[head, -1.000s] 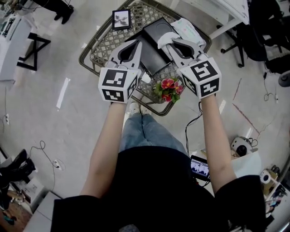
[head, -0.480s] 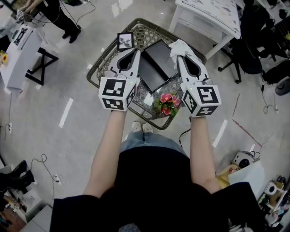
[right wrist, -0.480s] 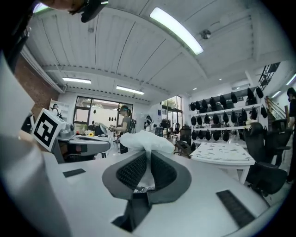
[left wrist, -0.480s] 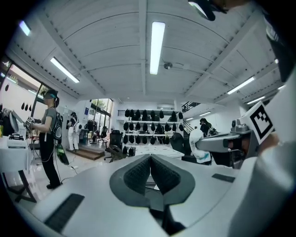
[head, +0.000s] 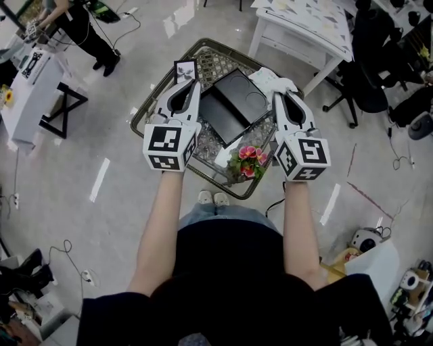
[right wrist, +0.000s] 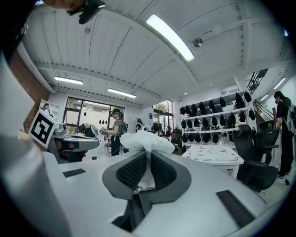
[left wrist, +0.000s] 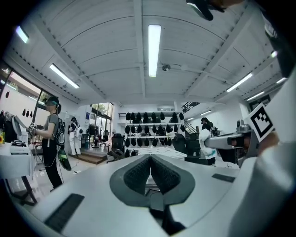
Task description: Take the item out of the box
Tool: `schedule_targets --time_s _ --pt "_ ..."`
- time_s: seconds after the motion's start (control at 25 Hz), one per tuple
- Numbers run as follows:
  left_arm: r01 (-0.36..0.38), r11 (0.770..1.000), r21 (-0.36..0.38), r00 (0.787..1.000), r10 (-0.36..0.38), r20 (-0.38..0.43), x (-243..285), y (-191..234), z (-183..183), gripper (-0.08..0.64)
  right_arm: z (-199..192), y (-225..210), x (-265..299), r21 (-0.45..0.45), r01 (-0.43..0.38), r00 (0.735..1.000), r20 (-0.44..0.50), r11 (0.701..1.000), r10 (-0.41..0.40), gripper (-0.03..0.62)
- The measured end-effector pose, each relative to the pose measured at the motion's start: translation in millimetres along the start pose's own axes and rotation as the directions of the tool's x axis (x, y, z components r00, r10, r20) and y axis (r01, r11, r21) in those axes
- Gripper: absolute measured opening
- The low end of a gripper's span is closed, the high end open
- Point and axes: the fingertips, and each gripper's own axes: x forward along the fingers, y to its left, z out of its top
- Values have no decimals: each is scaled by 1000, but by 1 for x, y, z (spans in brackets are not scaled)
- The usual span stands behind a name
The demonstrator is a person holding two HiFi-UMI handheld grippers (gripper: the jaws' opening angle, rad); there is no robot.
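A black box lies open on the wicker table in the head view. My right gripper is held up above the table's right side. It is shut on a white plastic-wrapped item, which bunches out past the fingertips. In the right gripper view the same white item is pinched between the pads of my right gripper. My left gripper hovers over the table's left side, and in its own view my left gripper is shut with nothing between the pads.
On the table are a small framed picture, a bunch of pink flowers and a white slip of paper. A white table and an office chair stand at the back right. A person stands at the far left.
Both grippers have lifted off the black box and drawn apart to its sides. The right one has carried the white item up with it.
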Motion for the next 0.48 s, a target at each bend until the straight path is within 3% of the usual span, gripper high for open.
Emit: schedule_targets --time_s 0.48 --pt "-4 1000 -24 1000 3 -8 -10 -2 -7 20 -9 6 -8 -7 -3 1000 -16 1000 3 28"
